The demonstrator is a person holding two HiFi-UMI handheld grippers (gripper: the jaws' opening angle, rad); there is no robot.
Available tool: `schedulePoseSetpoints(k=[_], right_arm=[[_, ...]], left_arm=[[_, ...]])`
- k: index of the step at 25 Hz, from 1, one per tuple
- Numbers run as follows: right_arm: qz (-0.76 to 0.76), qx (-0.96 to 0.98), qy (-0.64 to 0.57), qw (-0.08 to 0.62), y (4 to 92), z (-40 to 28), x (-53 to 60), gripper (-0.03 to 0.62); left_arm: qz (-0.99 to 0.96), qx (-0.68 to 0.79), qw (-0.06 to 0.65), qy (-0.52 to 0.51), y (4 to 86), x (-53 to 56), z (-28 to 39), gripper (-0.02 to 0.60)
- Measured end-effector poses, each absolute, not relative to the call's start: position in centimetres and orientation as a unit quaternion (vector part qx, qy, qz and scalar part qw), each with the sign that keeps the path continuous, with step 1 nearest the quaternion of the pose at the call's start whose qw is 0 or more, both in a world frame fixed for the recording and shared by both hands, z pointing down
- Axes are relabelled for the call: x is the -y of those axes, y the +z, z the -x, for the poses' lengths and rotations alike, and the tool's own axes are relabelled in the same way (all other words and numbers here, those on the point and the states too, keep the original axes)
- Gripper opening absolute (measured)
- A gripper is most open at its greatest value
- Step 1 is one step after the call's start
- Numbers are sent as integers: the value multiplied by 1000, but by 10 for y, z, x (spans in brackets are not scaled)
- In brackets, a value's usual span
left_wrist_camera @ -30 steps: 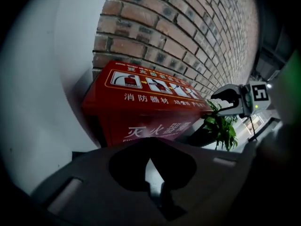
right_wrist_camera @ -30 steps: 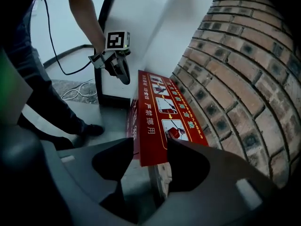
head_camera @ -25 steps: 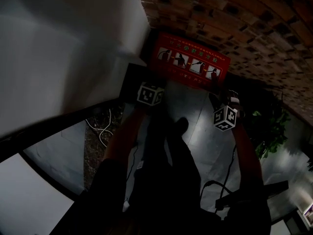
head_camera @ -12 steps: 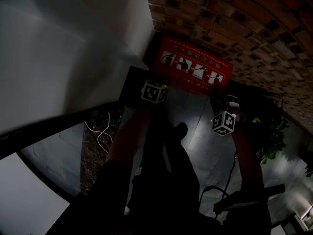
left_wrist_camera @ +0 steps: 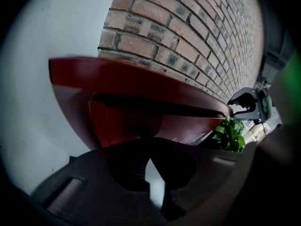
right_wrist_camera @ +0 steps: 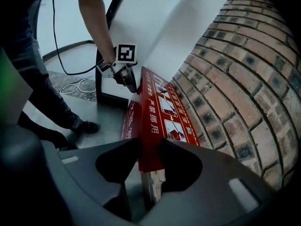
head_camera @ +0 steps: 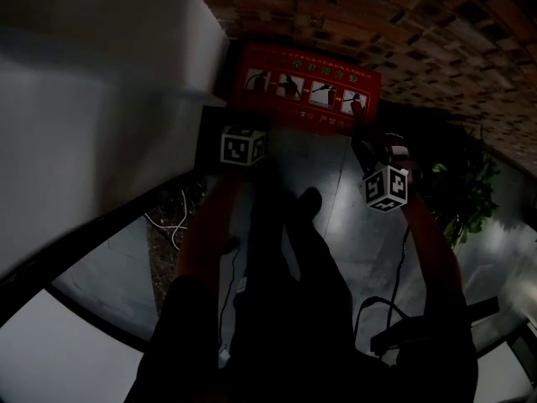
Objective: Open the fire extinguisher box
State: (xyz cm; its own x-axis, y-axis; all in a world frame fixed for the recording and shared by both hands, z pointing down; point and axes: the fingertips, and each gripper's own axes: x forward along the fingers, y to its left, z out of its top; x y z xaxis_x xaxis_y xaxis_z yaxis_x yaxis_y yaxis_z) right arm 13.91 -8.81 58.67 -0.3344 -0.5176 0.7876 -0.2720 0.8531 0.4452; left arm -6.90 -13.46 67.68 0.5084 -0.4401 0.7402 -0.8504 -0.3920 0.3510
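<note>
**While only one claw pinches the lid, a slip could slam it**

Against the far brick wall [head_camera: 436,49], the red fire extinguisher box [head_camera: 306,91] sits on the grey surface [head_camera: 336,183]. A dark gap shows under its lid [right_wrist_camera: 162,109]. The right claw [right_wrist_camera: 150,149] is clamped on the lid's right end. The left claw [left_wrist_camera: 150,149], near the box's left end, has its tips together on nothing. Lifted from one end, the thin lid may twist, slide free and drop shut.
</note>
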Motion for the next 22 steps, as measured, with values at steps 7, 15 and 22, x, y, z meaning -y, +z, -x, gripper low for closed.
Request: schedulePoseSetpoints(k=[7,15,22], right_arm=[[-273,840,-85,462,555,-136,96,143],[-305,848,-105,421,508,-137,115,136],[-320,839,-142,416,486,-142,135,107]], left_arm=[[-789,408,362,284,676,135,69,0],[-791,388,354,313,678,135,70,0],[-772,391,375,333,678,134,71,0]])
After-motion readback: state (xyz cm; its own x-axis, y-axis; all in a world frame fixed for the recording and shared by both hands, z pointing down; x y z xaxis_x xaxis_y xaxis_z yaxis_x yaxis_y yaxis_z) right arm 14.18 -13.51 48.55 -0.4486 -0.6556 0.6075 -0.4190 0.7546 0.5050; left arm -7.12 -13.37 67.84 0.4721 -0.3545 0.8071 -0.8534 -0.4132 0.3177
